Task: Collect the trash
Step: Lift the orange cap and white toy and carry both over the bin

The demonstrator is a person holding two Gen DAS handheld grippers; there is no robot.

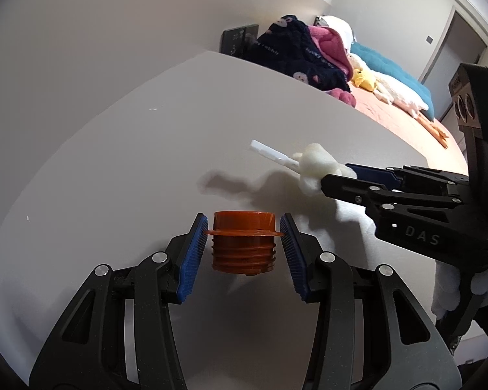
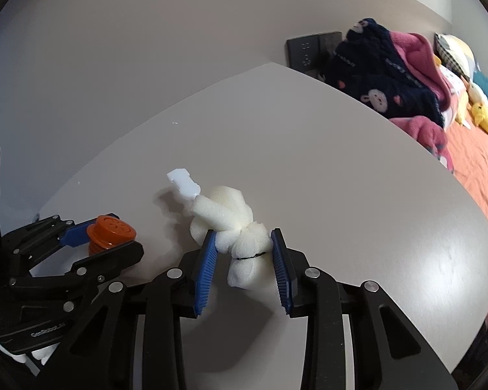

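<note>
My left gripper [image 1: 244, 230] is shut on an orange threaded cap [image 1: 243, 242], holding it by its flange above the white table [image 1: 114, 169]. It also shows in the right wrist view [image 2: 112, 229]. My right gripper [image 2: 244, 247] is shut on a white foam bundle [image 2: 240, 227] tied with a thin black band, with a white plastic clip [image 2: 183, 183] sticking out of its far end. In the left wrist view the foam bundle [image 1: 315, 165] and clip [image 1: 270, 152] hang at the right gripper's [image 1: 345, 172] tip, above the table.
The white table ends at a wall corner at the back. Behind it lies a bed with an orange sheet [image 1: 406, 120], dark and pink clothes [image 2: 390, 74], soft toys [image 1: 364, 79] and a teal pillow [image 1: 393, 68]. Dark wall switch plates [image 2: 304, 52] sit by the table's far edge.
</note>
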